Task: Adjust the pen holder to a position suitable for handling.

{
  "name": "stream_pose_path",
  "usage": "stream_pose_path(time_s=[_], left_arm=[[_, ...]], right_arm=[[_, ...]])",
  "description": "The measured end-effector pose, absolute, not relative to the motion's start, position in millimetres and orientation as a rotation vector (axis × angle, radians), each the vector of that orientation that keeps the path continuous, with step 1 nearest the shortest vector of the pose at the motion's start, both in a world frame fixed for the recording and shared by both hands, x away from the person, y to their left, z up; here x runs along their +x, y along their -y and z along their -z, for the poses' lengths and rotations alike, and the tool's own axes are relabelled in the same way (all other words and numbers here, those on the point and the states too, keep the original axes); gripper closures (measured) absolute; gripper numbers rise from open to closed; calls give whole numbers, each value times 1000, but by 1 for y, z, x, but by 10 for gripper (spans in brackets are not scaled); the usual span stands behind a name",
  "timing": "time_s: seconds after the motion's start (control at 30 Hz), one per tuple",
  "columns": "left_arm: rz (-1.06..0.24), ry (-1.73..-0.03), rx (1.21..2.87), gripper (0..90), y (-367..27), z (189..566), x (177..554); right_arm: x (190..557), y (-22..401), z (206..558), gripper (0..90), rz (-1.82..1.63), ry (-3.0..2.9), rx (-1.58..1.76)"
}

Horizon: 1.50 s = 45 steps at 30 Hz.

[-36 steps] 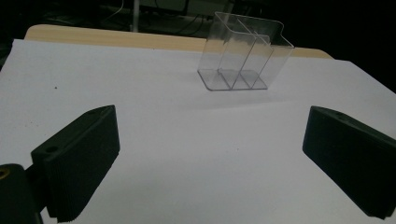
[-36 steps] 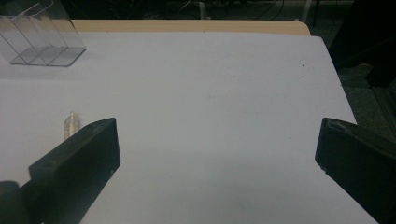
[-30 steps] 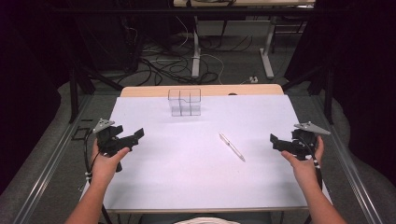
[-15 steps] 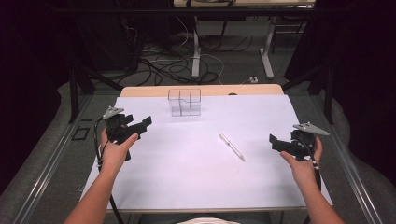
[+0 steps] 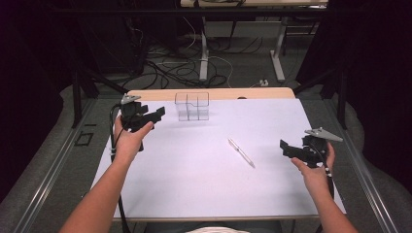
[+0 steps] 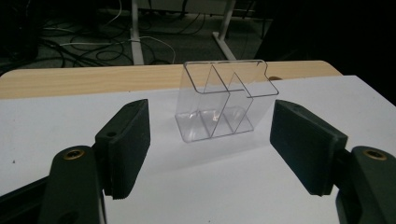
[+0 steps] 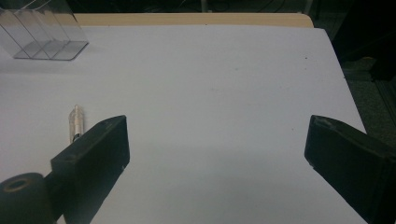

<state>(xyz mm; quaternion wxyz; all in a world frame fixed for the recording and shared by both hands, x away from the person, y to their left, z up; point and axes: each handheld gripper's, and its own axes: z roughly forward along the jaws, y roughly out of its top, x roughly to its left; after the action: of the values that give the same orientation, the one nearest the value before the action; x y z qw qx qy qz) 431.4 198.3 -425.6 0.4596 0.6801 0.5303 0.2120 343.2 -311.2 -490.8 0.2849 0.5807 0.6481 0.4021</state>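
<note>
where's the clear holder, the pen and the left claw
clear holder [image 5: 192, 106], high view, front wall
pen [image 5: 241, 152], high view, middle of barrel
left claw [image 5: 158, 113], high view, between its fingertips

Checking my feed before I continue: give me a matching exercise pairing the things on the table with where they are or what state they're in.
Things:
1. clear divided holder
2. pen
3. left gripper
4. right gripper

Places or states:
A. lying flat on the white sheet, mid-table
B. open and empty, at the right edge of the table
C. standing upright near the far wooden edge
D. aimed at the holder, jaws apart with nothing between them, just been closing

Pairs: 1-C, 2-A, 3-D, 4-B
</note>
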Motion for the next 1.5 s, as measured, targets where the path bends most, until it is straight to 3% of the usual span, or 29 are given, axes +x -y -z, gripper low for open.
stream_pose_path(time_s=[0.7, 1.5], left_arm=[[-521, -1337, 1750, 375, -164, 405, 483], [-484, -1411, 1797, 542, -149, 428, 528]], right_arm=[[344, 310, 493, 73, -1107, -1741, 1557], [345, 309, 495, 74, -1118, -1768, 1561]])
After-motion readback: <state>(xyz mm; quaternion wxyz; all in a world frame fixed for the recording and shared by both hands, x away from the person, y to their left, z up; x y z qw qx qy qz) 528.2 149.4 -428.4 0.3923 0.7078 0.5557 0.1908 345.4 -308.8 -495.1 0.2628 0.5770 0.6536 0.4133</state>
